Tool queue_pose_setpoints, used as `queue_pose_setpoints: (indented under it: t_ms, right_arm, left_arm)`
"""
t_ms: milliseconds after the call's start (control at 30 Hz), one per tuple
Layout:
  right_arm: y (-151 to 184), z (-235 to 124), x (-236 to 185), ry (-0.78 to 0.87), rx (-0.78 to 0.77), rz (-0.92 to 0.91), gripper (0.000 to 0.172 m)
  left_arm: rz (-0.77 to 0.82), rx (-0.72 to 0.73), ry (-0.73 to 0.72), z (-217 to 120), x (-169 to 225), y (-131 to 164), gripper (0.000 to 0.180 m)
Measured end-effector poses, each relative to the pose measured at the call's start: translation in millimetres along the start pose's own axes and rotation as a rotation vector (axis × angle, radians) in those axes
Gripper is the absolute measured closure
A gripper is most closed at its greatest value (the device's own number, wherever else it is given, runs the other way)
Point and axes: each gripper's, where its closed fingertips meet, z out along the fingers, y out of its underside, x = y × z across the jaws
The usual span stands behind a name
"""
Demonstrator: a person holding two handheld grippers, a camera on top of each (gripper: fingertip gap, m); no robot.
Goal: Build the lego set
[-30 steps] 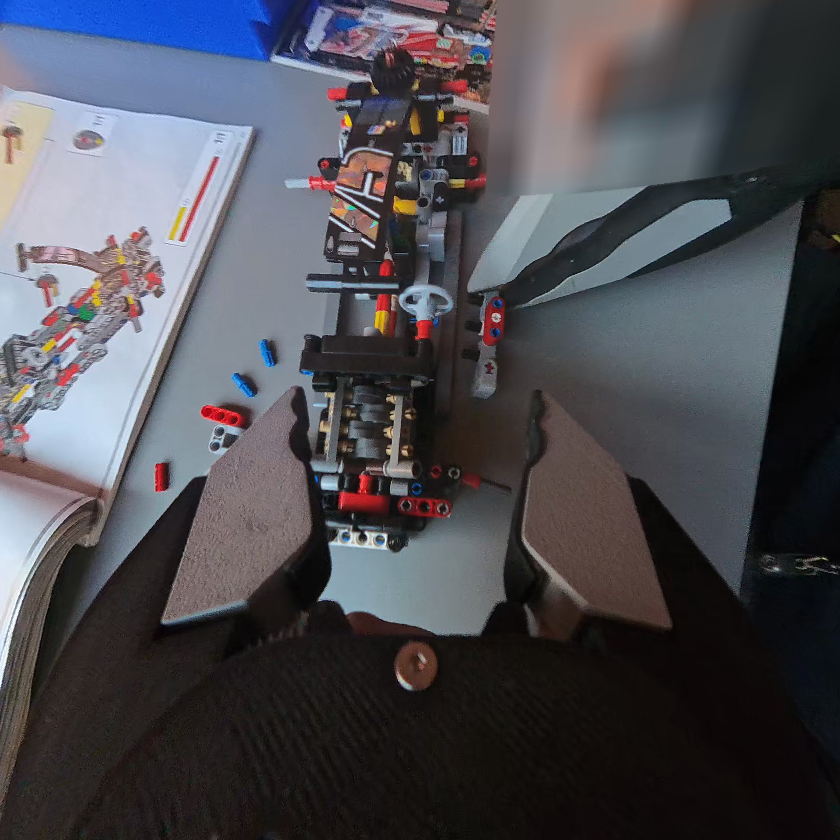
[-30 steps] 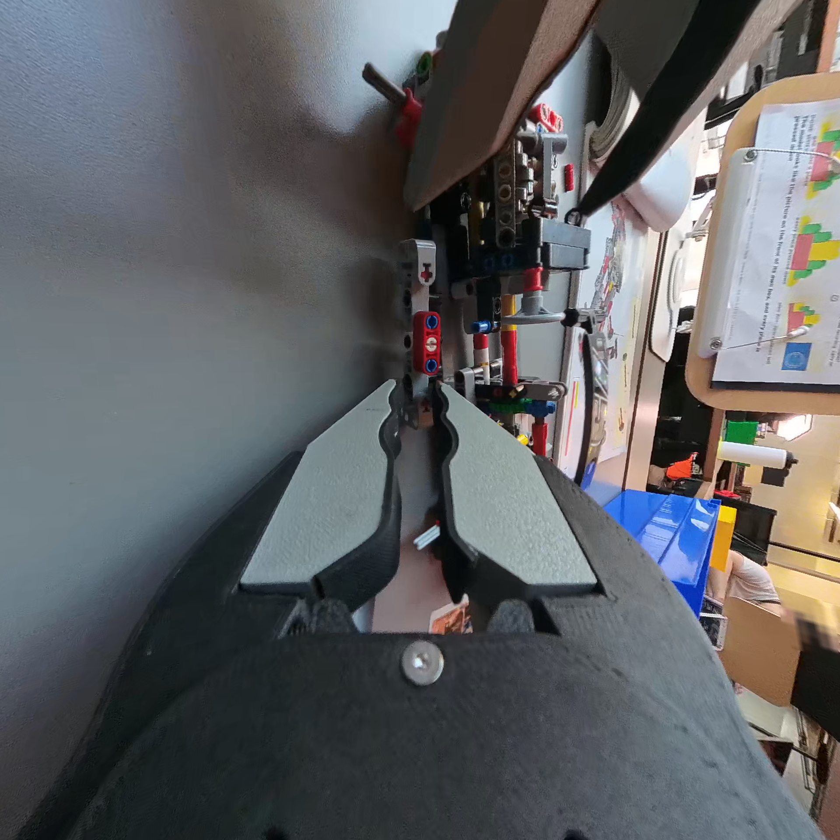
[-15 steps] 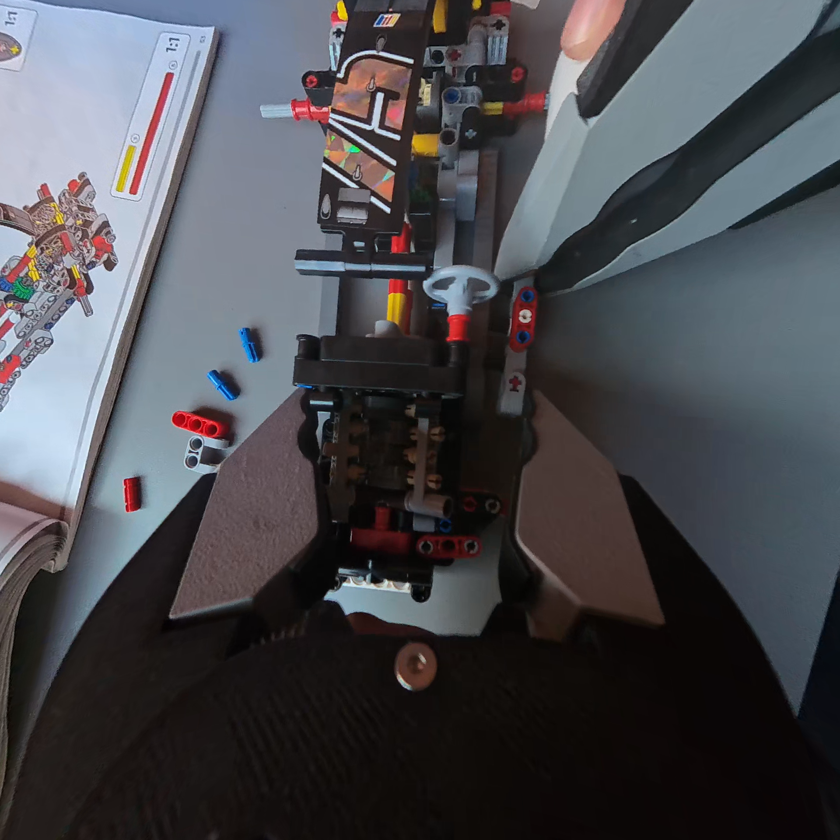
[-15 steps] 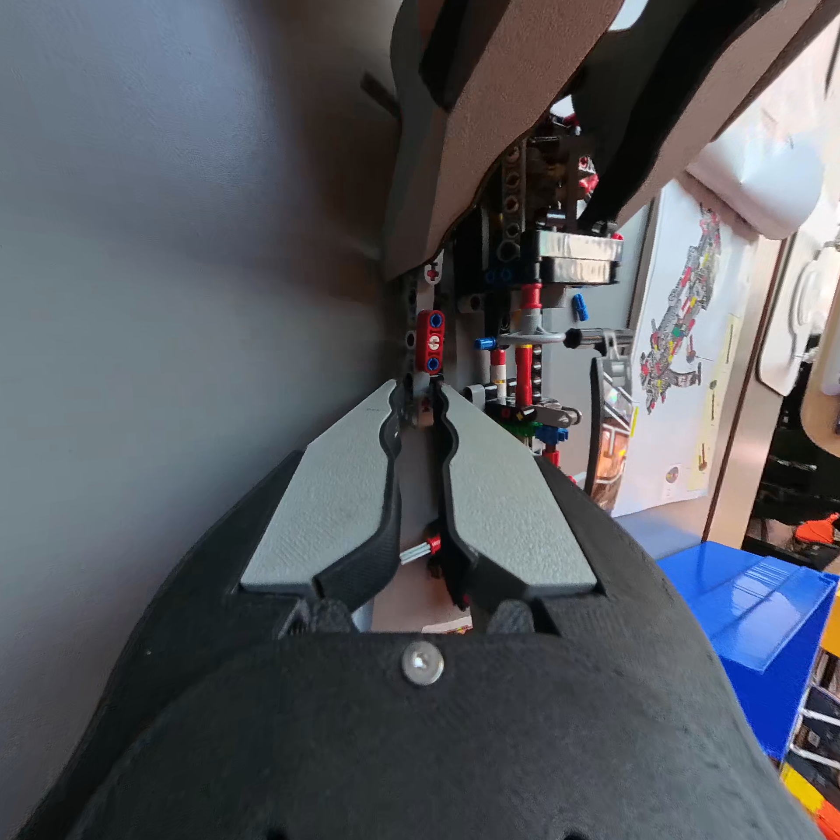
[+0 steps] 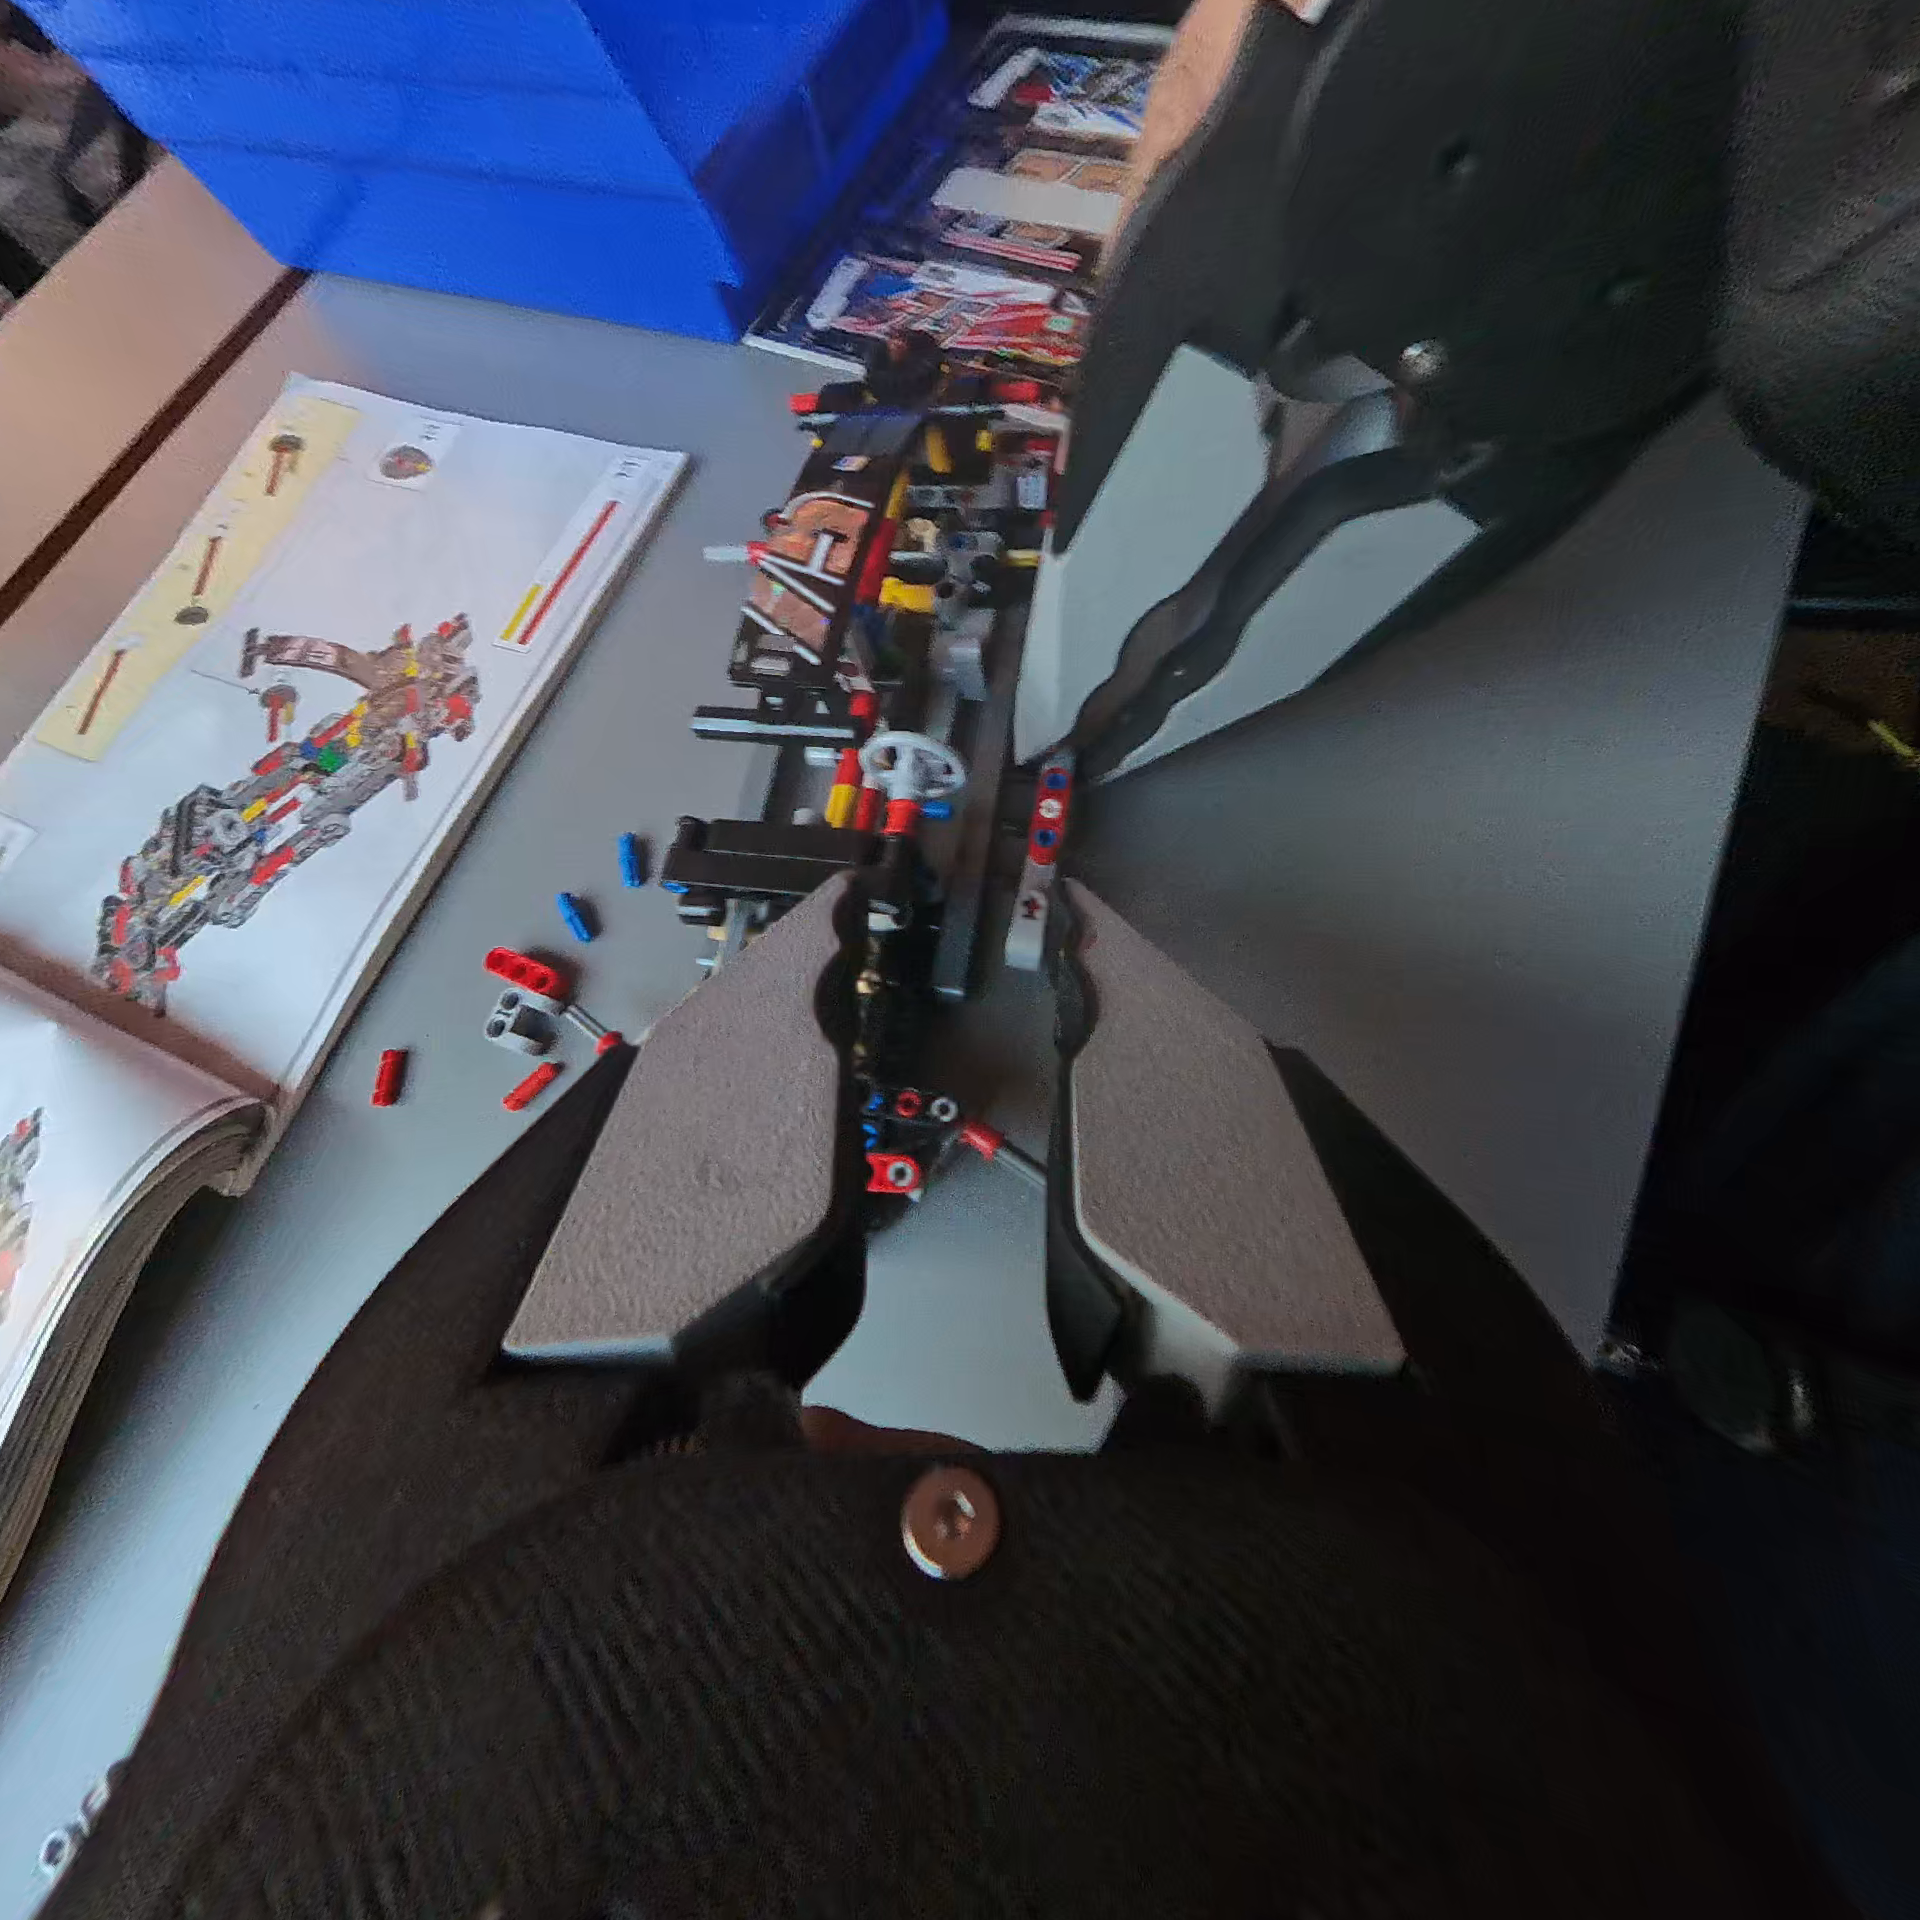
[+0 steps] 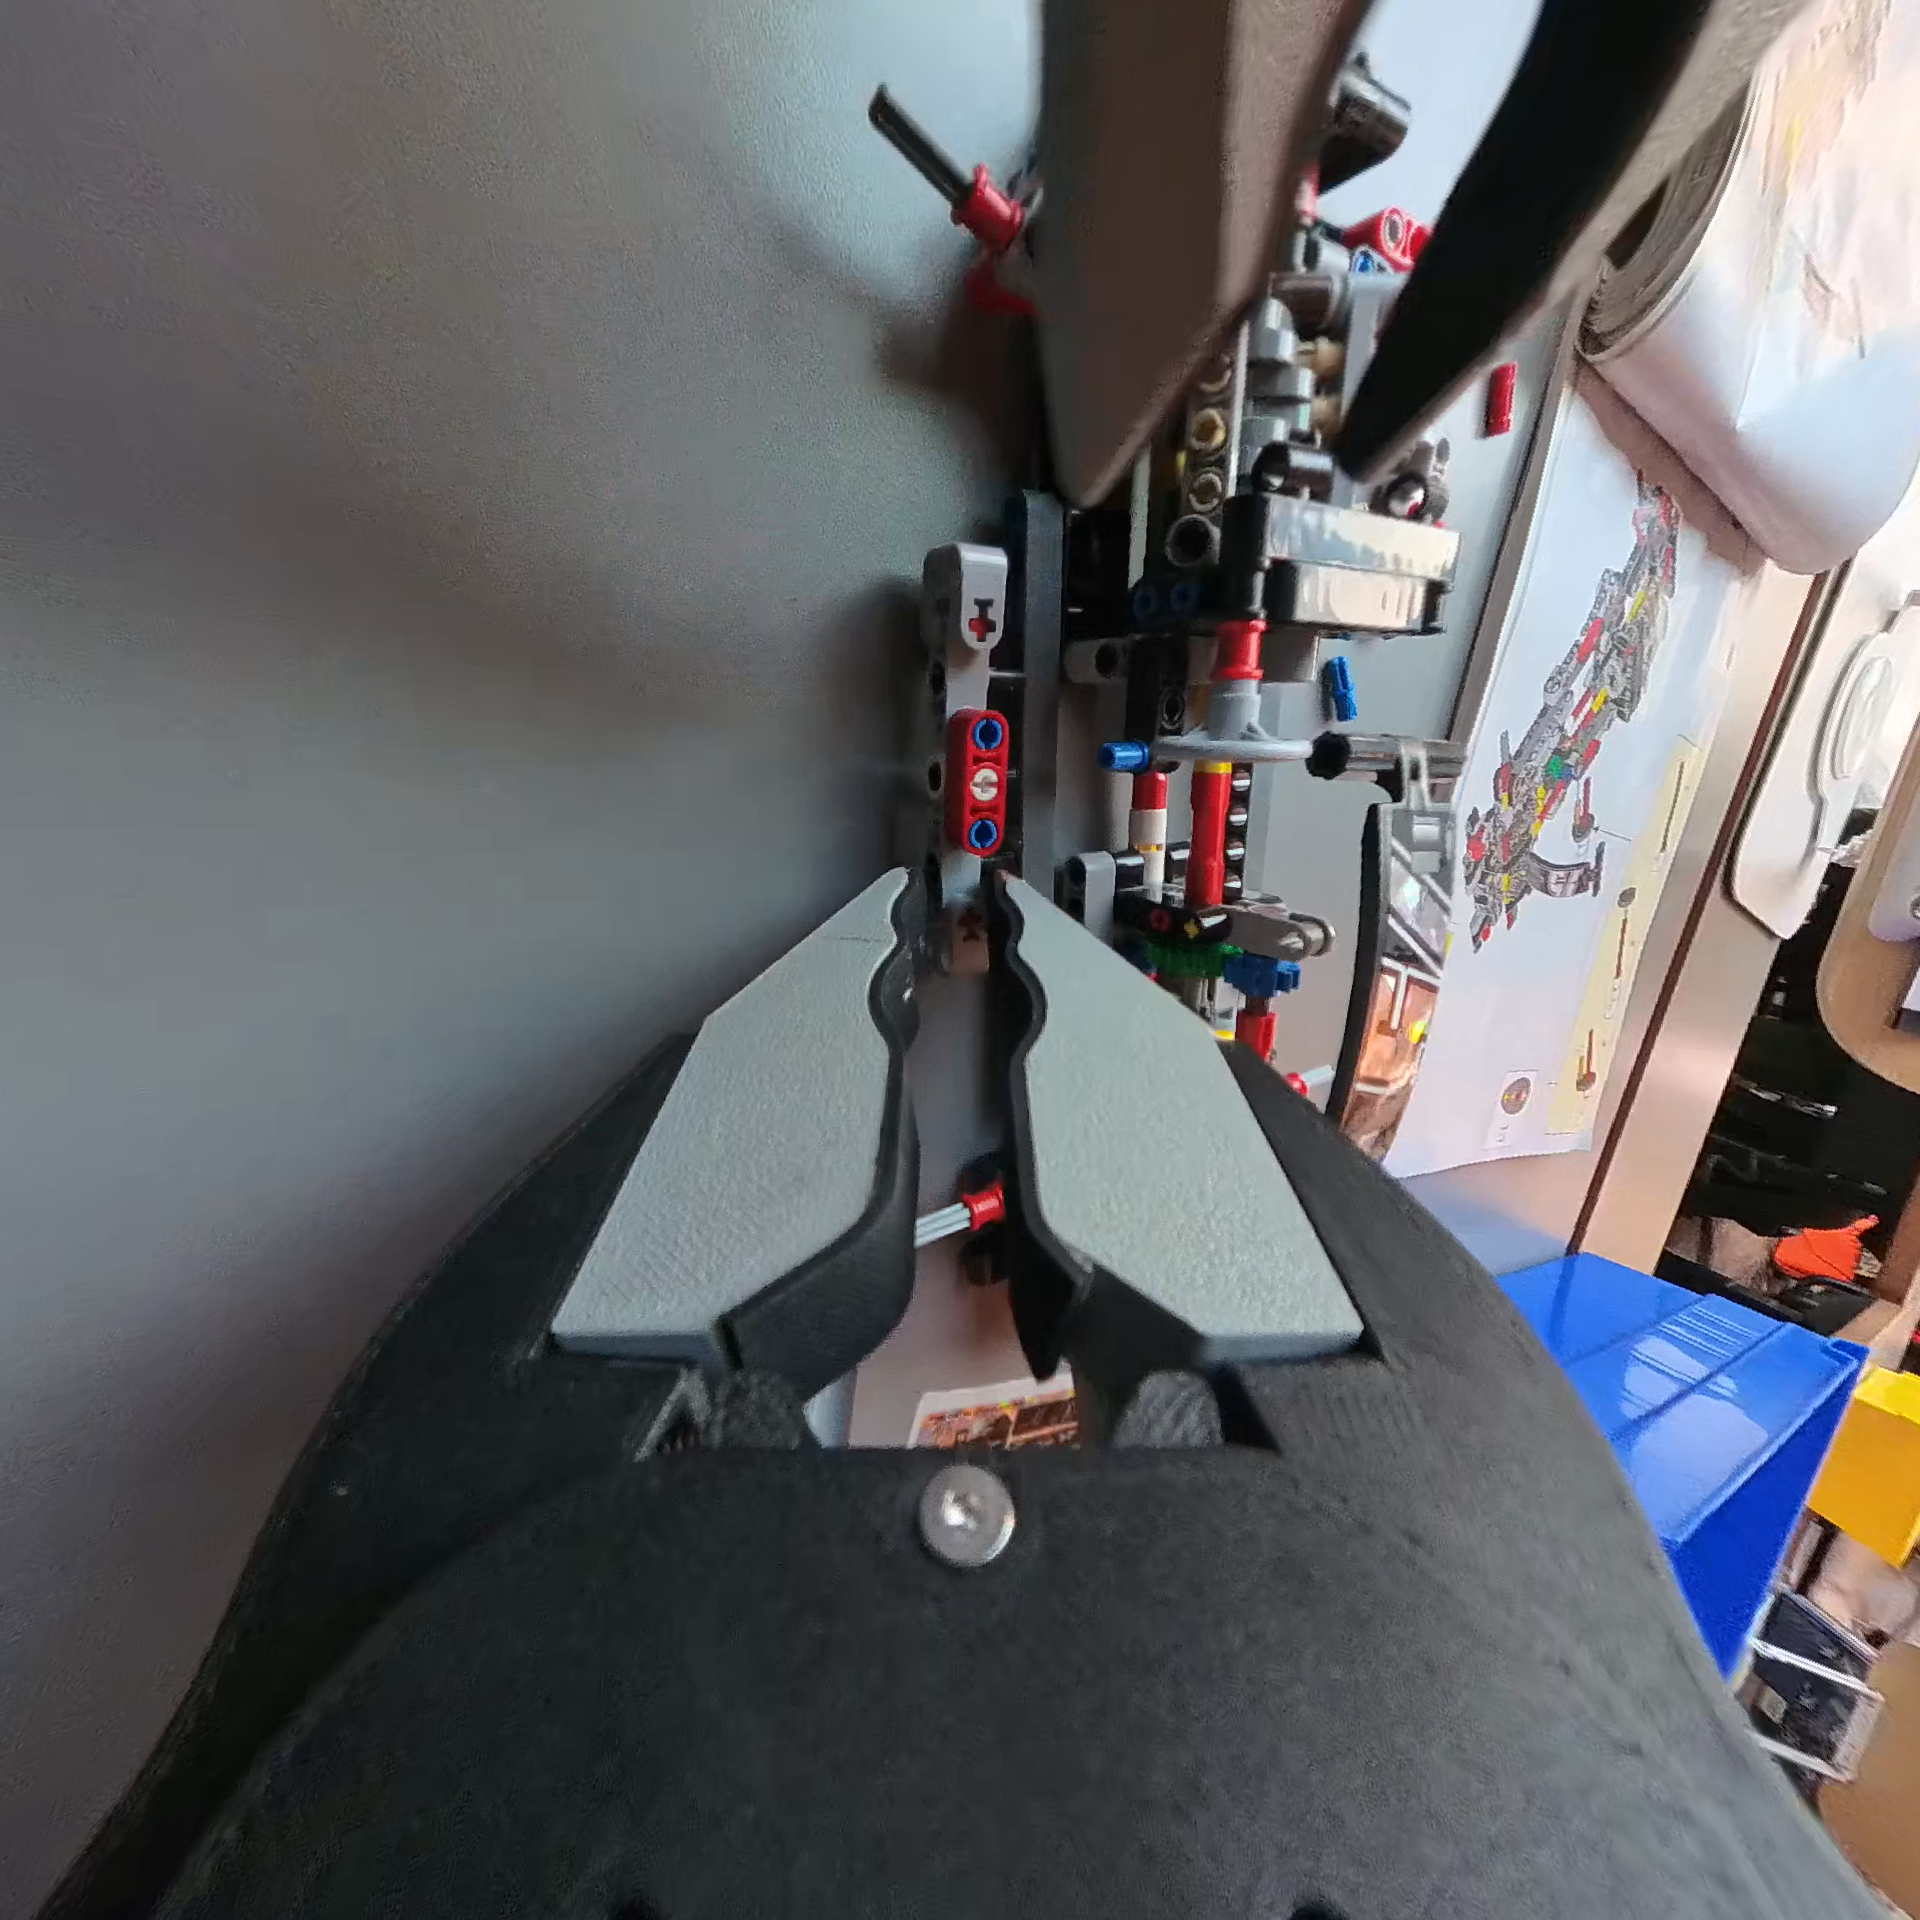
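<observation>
Slippage first: grey beam (image 6: 964,597) pinched only by its near end between the closed pads of right gripper (image 6: 951,894), lying along the 3 o'clock flank of brick model (image 5: 831,582) on grey worktop (image 5: 1403,883); likely to pivot or pop free under any sideways push. Left gripper (image 5: 951,914) closed narrowly over the model's near end, one pad against the black block, contact of the other not plain; uneven squeeze apt to tip the model or spring joints apart. Loose pins (image 5: 520,977) at 9 o'clock of that gripper, beside open booklet (image 5: 312,675), easily swept off. Containers: blue bin (image 5: 468,135) at 11 o'clock, yellow box (image 6: 1870,1444) farther off; contents of both hidden.
</observation>
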Motion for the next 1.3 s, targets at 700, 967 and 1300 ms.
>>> queue_pose_setpoints:
  t_ms: [700, 967, 1300]
  right_arm:
    - [-8.3, -4.9, 7.0, 0.023, 0.108, 0.033, 0.150]
    - [-24.2, -6.6, 22.0, -0.097, 0.368, 0.379, 0.139]
    - [-27.1, 14.5, 11.6, -0.192, 0.283, 0.389, 0.135]
  left_arm:
    - [-0.021, -0.198, 0.061, 33.4, 20.9, 40.1, 0.174]
    - [0.012, -0.209, 0.123, 34.9, 15.6, 42.5, 0.174]
    - [0.045, -0.220, 0.154, 36.6, 6.8, 43.2, 0.174]
